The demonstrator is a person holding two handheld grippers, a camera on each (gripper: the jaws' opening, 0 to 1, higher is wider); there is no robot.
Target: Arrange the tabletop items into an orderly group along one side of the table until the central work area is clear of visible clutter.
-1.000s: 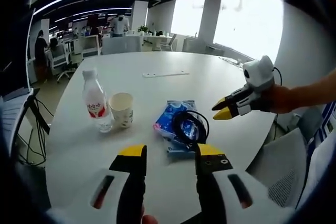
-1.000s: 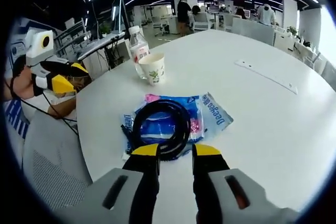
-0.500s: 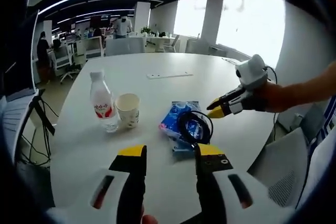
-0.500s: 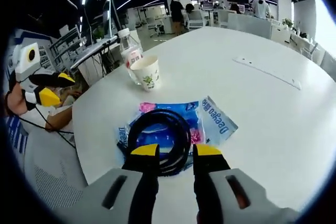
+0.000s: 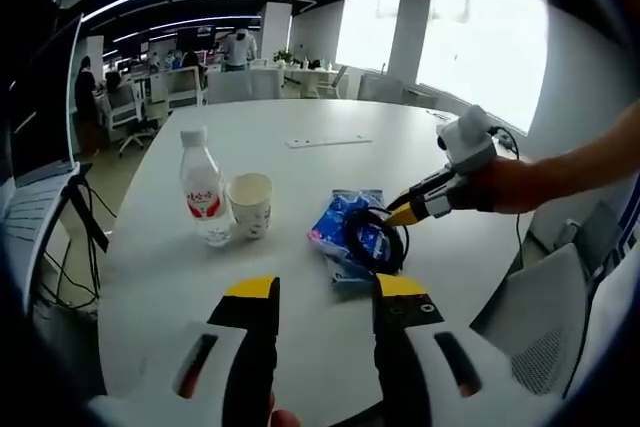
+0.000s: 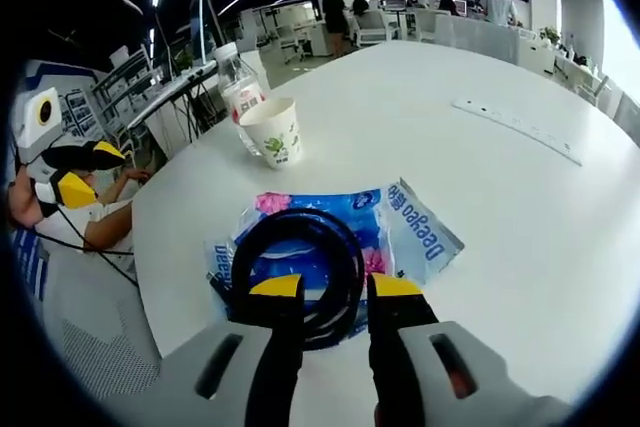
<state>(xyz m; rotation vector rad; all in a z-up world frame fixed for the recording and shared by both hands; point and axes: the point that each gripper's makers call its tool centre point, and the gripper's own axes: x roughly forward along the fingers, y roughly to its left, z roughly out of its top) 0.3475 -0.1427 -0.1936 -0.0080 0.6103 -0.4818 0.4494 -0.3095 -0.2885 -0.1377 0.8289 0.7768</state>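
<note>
right gripper view | right gripper [image 6: 335, 289] fingers apart, straddling black cable coil [image 6: 297, 259] on blue packet [image 6: 405, 230], lined up to grab | left gripper [image 5: 314, 292] fingers apart, idle

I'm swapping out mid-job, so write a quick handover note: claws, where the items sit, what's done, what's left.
Right claw: open, empty, tips at the black cable coil, which lies on the blue packets.
Left claw: open, empty, held back above the near edge of the white table.
Water bottle and paper cup stand side by side, apart from the coil and packets.
Done: nothing grouped along a side yet.
Left: grip the coil, then move coil, packets, bottle and cup into one row at the table's edge.
</note>
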